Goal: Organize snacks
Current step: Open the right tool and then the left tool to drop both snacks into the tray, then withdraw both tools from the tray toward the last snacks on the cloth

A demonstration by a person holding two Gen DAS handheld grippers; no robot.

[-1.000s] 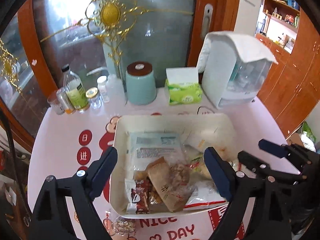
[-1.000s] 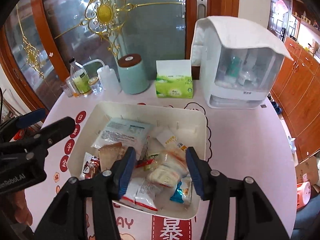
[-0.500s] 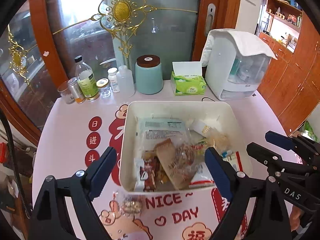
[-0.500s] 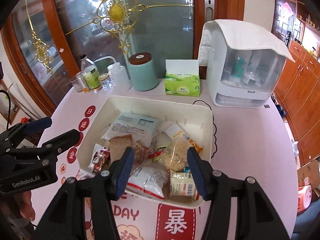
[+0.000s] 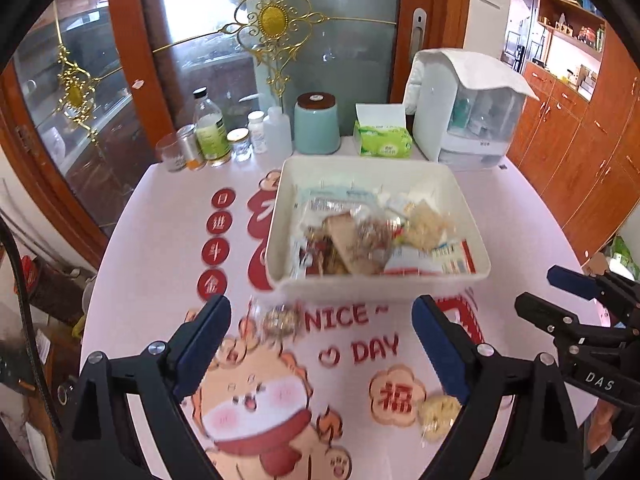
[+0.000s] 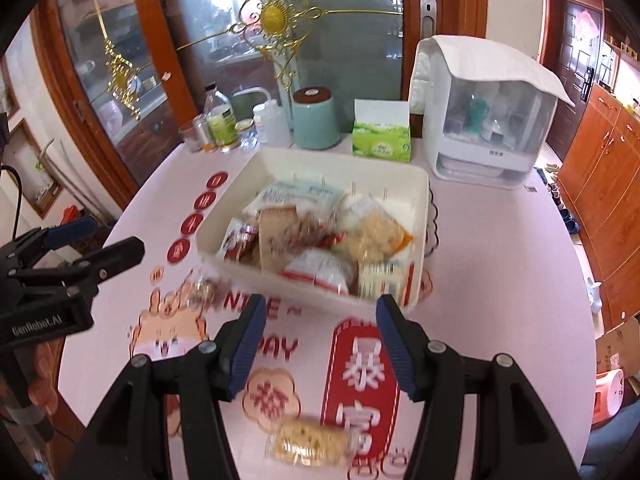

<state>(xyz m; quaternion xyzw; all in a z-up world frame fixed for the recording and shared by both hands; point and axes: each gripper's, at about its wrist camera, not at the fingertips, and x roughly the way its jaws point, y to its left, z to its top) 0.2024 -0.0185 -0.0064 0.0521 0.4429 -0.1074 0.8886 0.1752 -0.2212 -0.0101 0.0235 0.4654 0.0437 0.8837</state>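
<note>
Currently both grippers hang above the table, jaws spread wide and holding nothing. From the left wrist view, the left gripper (image 5: 322, 330) frames a small clear-wrapped snack (image 5: 279, 321) lying on the tablecloth just in front of the white bin (image 5: 380, 286). From the right wrist view, the right gripper (image 6: 320, 340) hovers over a wrapped rice-cracker snack (image 6: 310, 446) lying near the table's front edge, well apart from the bin. The bin already holds a heap of snack packets (image 6: 320, 236). Beyond it stand a teal canister (image 5: 317, 124), a green tissue box (image 5: 383, 138) and a white dispenser (image 5: 468, 108). By my judgement, the step in hand is collecting the two stray snacks; the next move calls for lowering one gripper over a loose packet, closing gently on it, and carrying it into the bin.
</note>
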